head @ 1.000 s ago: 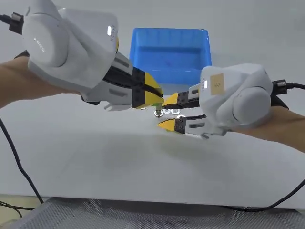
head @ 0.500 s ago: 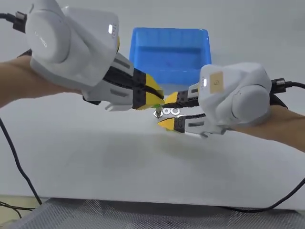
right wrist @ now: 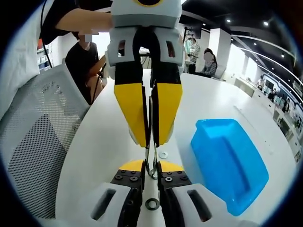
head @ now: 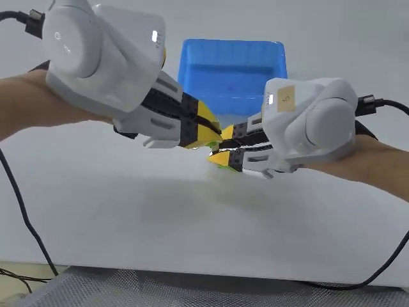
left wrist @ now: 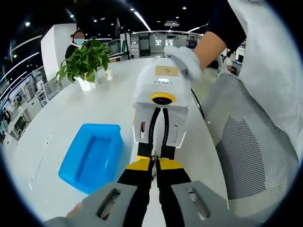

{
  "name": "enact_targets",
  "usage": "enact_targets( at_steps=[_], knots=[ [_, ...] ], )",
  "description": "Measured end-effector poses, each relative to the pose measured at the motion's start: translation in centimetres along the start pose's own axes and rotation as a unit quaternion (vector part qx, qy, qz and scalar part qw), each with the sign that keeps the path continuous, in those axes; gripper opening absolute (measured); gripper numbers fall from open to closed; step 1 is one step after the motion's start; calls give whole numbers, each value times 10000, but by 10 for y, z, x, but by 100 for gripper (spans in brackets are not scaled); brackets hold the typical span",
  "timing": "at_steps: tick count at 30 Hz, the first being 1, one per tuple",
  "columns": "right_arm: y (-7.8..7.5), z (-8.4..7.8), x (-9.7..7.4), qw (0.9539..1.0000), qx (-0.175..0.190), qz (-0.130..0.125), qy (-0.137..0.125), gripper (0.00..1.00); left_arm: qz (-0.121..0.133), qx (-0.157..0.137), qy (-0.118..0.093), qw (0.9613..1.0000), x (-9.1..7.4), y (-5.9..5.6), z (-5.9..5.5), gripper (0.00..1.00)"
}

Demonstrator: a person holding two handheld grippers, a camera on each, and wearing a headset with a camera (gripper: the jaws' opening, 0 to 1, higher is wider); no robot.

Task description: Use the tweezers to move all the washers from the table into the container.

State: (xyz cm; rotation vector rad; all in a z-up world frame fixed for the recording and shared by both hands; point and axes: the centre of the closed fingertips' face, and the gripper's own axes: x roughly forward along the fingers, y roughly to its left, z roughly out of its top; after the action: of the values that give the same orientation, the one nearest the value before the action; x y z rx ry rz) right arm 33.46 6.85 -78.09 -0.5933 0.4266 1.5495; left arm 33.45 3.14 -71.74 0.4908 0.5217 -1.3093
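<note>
Thin metal tweezers (right wrist: 150,158) run between the two grippers, which face each other tip to tip over the white table (head: 128,211). My left gripper (head: 214,135) is shut on the tweezers' upper part (left wrist: 152,171). My right gripper (right wrist: 151,168) is shut on their lower legs, and in the head view it (head: 218,155) sits just below and right of the left one. One washer (right wrist: 163,154) lies on the table beside the tweezers, and another washer (right wrist: 152,204) shows beneath my right jaws. The blue container (head: 233,70) stands just behind the grippers.
The table's front edge (head: 192,272) runs near me, above a grey mesh chair (left wrist: 246,156). A cable (head: 19,211) trails off the left. A potted plant (left wrist: 85,64) stands far across the table. People sit beyond the table's end (right wrist: 85,56).
My right gripper's jaws, spread apart a second ago, have shut on the tweezers. Both grippers have risen a little, and the washers are now covered in the head view.
</note>
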Motion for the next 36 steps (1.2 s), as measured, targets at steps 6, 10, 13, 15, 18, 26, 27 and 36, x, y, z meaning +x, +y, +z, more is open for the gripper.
enact_targets(
  at_steps=[6, 10, 13, 15, 18, 26, 27, 36],
  knots=[
    [1, -1, 0, 10000, 30, 19, 55, 9, -65, 17, -1, 10000, 3, -3, 3, 7],
    [1, -1, -1, 10000, 44, 9, 45, 9, -55, 53, 7, 10000, 3, -1, 2, 7],
    [1, -1, 0, 10000, 56, 10, 58, 9, -56, 46, 9, 10000, 2, -1, 1, 7],
    [1, -1, 0, 10000, 70, 6, 62, 9, -40, 68, 31, 10000, 2, -1, 0, 8],
    [2, 0, 1, 10000, 69, 3, 63, 9, -5, 110, 101, 9999, 1, -1, -2, 8],
    [2, 0, 1, 10000, 67, 8, 56, 9, 9, 77, 148, 9999, 0, 1, -8, 10],
    [2, 0, 1, 10000, 65, 3, 51, 9, 8, 59, 155, 9999, 0, 1, -8, 11],
    [2, 0, 0, 10000, 72, -21, 38, 9, -15, 9, 104, 9999, -1, 1, -7, 13]
  ],
)
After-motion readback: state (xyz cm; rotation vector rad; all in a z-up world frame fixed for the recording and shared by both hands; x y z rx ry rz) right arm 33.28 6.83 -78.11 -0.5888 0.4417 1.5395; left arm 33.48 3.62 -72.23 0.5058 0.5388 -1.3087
